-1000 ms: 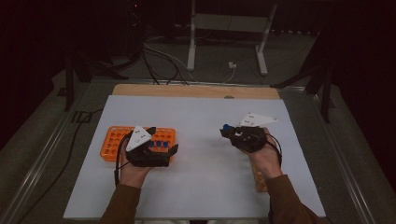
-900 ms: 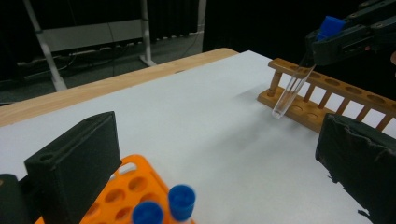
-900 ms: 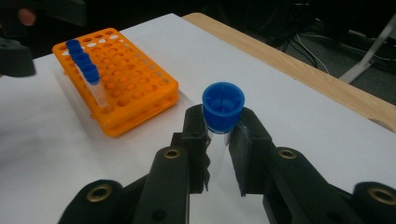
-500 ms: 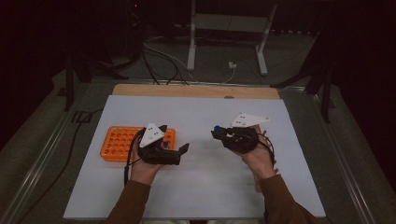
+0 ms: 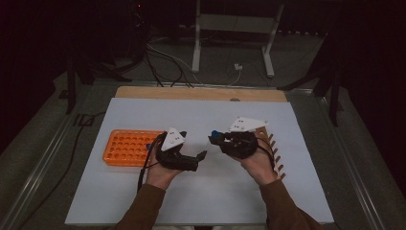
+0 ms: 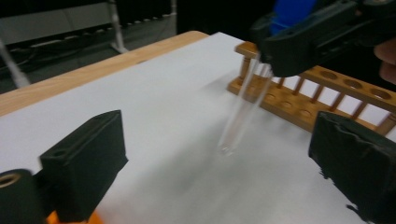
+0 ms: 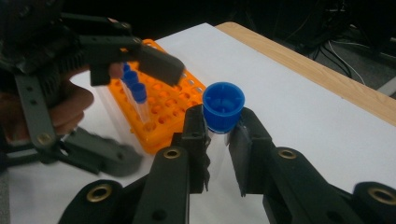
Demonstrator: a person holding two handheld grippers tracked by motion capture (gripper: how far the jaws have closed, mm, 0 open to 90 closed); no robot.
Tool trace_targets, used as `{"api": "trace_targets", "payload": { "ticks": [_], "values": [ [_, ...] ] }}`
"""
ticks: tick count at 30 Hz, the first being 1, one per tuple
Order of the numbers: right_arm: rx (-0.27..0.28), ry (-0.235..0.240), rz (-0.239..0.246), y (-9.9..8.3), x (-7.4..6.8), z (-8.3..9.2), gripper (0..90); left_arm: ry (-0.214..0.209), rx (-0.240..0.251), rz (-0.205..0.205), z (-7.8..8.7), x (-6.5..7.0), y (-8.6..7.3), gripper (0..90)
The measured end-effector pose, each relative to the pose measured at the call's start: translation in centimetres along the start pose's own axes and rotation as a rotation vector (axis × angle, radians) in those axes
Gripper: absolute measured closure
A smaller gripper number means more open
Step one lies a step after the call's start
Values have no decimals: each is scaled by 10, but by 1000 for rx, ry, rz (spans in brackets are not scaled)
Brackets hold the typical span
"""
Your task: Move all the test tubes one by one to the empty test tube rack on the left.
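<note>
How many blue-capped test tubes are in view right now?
3: one blue-capped tube clamped in the right gripper, and two standing in the orange rack. The left gripper may hide more there.

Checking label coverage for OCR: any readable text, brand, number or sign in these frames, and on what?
None readable.
Orange tube rack: no markings seen.
Wooden rack: no text.
Blue-capped test tube in the right gripper: moulded ribs on the cap, no lettering.
Grey plate on the left gripper: small dots, too small to read as characters.
White table sheet: blank.
</note>
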State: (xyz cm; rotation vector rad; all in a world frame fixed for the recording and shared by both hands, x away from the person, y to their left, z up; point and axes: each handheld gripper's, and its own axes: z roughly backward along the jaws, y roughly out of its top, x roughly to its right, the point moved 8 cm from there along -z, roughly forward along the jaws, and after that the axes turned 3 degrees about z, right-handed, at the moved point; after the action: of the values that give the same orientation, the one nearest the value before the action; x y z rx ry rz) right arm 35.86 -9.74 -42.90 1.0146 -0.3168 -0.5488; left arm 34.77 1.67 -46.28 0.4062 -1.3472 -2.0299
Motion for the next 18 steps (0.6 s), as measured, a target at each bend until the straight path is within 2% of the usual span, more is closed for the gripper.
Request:
{"api": "trace_targets", "payload": {
  "ticks": [4,10,12,18],
  "values": [
    [-2,6,0,0,-2,-2,767,-13,-4,-25,-4,4,1,196],
    [5,25,-1,2,-6,-4,767,-27,-16,-69,-9,9,-1,494],
    [4,31,1,2,-8,-5,767,-32,-26,-88,-10,10,-1,562],
    [0,40,3,2,-11,-7,767,-19,-12,-107,-10,11,1,693]
  ]
}}
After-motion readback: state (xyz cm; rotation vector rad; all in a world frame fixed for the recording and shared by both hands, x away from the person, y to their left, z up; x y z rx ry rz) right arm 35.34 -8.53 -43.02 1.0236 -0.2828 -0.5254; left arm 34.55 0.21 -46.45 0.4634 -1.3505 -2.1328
